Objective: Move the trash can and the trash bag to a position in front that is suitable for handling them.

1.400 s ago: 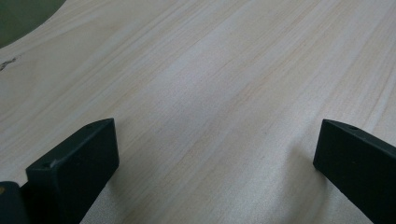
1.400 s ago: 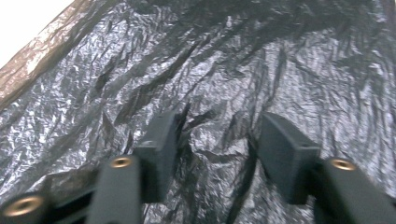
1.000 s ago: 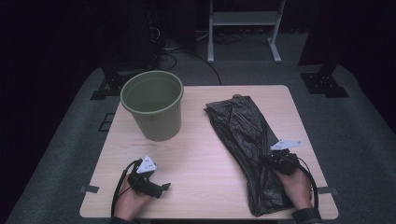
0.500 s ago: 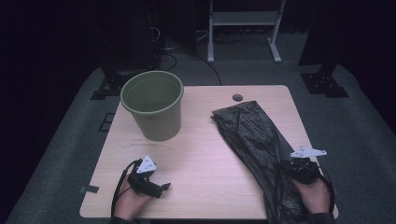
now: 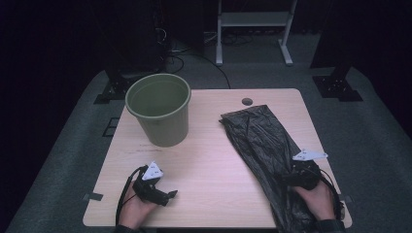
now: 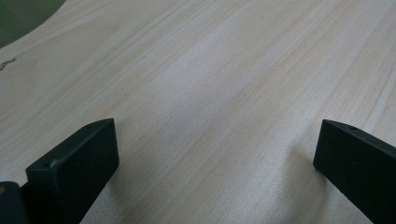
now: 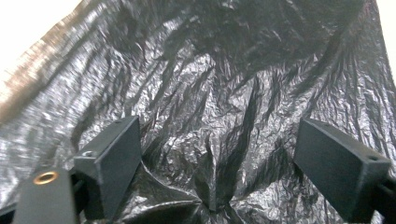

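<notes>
- A black plastic bag (image 5: 265, 155) lies flat and crumpled on the right half of the light wooden table (image 5: 214, 189). It runs from near a small round hole (image 5: 247, 101) at the far edge down to the near edge.
- The right gripper (image 5: 290, 178) rests on the near part of the bag, held by the person's right hand (image 5: 318, 199), with its grey three-cornered plate (image 5: 309, 155) on top.
- In the right gripper view the bag's wrinkled film (image 7: 219, 107) spreads under and between the two black fingers (image 7: 112, 163). The fingers have just been opening and now stand wide apart, pressing on nothing; a pinched ridge of film rises in the gap between them.
- The left gripper (image 5: 171, 195) lies low on the near left part of the table in the left hand (image 5: 136, 209), well apart from the bag.
- In the left gripper view its fingers (image 6: 74, 168) stand apart over bare wood (image 6: 210, 93), with nothing between them.
- A green bucket (image 5: 159, 114) stands upright on the far left part of the table, apart from both grippers and the bag; its inside looks empty.
</notes>
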Action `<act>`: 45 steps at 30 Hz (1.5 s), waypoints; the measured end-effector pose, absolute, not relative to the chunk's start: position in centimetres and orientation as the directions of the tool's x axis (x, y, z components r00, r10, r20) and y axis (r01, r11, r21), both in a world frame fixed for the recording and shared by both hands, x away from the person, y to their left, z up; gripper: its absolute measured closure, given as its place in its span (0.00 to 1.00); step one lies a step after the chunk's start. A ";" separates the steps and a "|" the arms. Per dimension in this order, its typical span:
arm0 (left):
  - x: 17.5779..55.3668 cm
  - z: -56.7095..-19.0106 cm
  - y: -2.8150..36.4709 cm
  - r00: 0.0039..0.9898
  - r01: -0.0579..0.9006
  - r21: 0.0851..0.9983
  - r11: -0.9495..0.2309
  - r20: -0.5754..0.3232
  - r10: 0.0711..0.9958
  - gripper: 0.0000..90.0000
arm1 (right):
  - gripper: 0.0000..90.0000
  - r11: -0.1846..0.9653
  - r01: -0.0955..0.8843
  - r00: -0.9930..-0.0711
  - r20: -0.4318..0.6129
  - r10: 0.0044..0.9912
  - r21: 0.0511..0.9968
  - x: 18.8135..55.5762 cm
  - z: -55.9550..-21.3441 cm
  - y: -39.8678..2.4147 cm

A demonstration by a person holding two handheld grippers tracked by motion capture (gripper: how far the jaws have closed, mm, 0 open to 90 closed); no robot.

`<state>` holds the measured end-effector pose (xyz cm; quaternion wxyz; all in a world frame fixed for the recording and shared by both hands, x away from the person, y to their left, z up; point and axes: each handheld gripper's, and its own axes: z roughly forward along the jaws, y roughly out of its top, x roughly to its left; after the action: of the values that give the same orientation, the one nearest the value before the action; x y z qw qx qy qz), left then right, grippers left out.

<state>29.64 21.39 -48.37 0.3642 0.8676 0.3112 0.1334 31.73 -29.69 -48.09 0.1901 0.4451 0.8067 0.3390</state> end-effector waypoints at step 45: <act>30.3 -38.8 22.7 0.737 0.423 0.783 -0.456 -0.004 0.676 0.00 | 0.12 0.369 0.577 -0.548 0.010 0.836 0.729 31.7 -48.7 -29.7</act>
<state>30.34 22.68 -38.82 0.4057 0.8391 0.3273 0.1557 31.74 -29.66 -48.69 0.1845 0.4380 0.8065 0.3516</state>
